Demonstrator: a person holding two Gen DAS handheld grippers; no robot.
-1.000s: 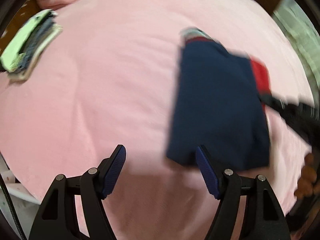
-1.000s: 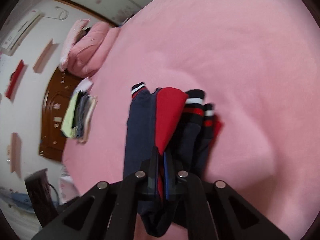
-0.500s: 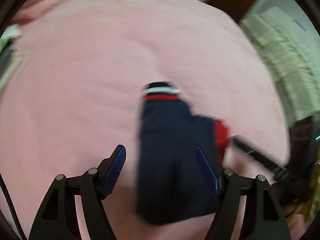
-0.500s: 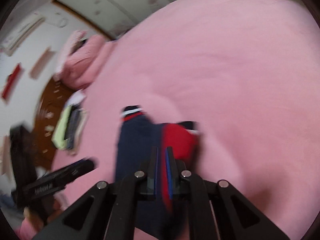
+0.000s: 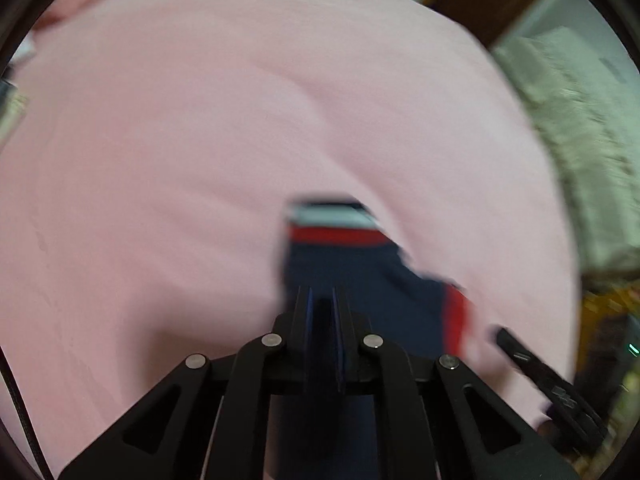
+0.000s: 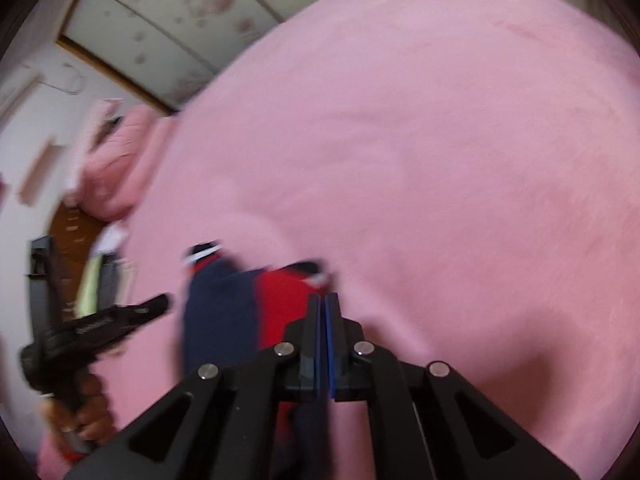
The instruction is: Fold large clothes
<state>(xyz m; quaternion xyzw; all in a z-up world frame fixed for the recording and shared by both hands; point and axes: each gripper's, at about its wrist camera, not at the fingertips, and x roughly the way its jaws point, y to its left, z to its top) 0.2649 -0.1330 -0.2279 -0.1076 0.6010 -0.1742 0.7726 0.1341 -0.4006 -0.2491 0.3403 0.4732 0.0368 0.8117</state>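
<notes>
A navy garment (image 5: 352,272) with red panels and a red-and-white striped cuff lies bunched on the pink bed cover (image 5: 200,140). My left gripper (image 5: 323,292) is closing: its jaws stand nearly together with navy cloth pinched between them at the garment's near left edge. My right gripper (image 6: 322,300) is also closing. Its blue pads almost touch, gripping the garment (image 6: 216,312) where the red panel meets the near edge. Each gripper shows in the other's view: the right gripper (image 5: 536,364) beside the red edge, the left gripper (image 6: 120,320) by the navy side.
The pink bed cover (image 6: 440,160) stretches far beyond the garment. A stack of folded clothes (image 6: 100,280) sits at the bed's far left edge, with a pink pillow (image 6: 116,172) behind it. A hand (image 6: 88,412) holds the left gripper. White textured fabric (image 5: 568,120) lies past the bed's right side.
The left gripper came over the garment and its jaws went from wide open to nearly together on the navy cloth. The right gripper stayed shut and lowered the garment toward the bed.
</notes>
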